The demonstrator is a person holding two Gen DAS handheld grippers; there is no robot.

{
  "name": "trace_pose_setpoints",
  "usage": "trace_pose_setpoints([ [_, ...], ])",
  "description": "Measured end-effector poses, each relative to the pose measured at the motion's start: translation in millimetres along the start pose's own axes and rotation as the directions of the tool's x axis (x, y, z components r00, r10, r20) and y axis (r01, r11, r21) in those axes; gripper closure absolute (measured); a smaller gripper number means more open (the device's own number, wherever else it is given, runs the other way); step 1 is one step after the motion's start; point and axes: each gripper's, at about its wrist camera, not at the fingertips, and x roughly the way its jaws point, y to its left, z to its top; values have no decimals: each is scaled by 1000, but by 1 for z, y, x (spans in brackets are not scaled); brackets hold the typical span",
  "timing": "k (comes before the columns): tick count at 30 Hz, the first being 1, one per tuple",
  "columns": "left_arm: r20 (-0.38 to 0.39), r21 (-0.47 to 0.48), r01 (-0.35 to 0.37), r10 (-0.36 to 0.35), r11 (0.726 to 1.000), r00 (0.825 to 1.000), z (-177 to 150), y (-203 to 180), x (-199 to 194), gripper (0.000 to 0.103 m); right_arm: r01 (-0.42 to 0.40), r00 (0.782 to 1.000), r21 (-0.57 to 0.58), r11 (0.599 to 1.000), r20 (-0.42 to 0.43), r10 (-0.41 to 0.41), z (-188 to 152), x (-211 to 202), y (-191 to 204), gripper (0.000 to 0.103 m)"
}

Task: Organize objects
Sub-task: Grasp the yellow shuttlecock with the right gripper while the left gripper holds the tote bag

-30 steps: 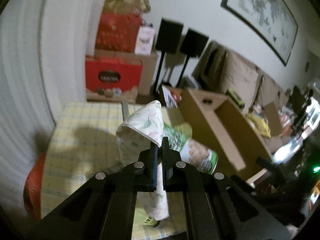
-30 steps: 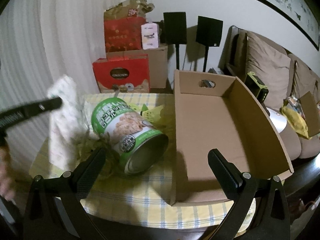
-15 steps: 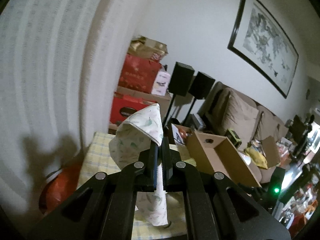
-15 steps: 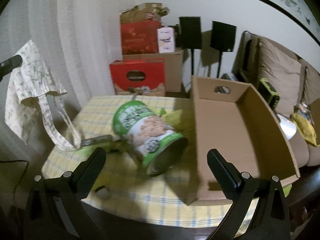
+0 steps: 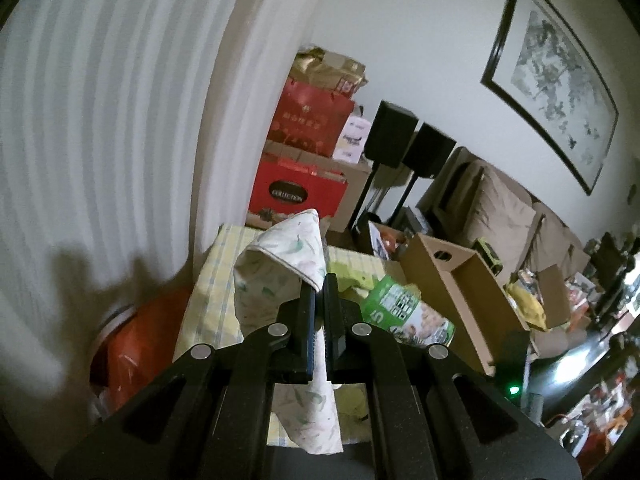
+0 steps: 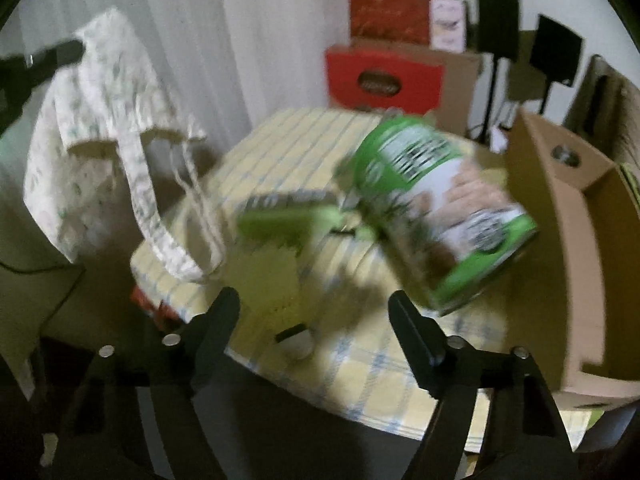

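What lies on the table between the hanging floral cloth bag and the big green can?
In the right wrist view, blurred green packets lie on the checked tablecloth between the cloth bag and the can.

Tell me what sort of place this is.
Most likely a home living room: a beige cushioned sofa, a black-framed ink painting on the wall, and two black speakers on stands.

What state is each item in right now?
Floral fabric bag: lifted, clamped by left hand-held gripper.
Green-labelled tin can: lying sideways on checked tablecloth.
Brown cardboard box: open, apparently empty.
Right hand-held gripper: open, jaws just closing, nothing between.
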Motion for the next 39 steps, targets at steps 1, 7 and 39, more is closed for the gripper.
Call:
trace_pose_setpoints([
  [1, -3, -1, 0, 0, 1000, 1000, -2, 1, 0, 100, -8, 1000, -4, 1000, -12, 8, 0, 4, -1, 31],
  [7, -29, -1, -5, 5, 1000, 1000, -11, 3, 7, 100, -27, 998, -44, 999, -63, 24, -7, 23, 4, 31],
  [39, -29, 118, 139, -137, 983, 990, 26, -71, 2, 100, 2, 998, 13, 1000, 59, -3, 16, -25, -17, 69],
])
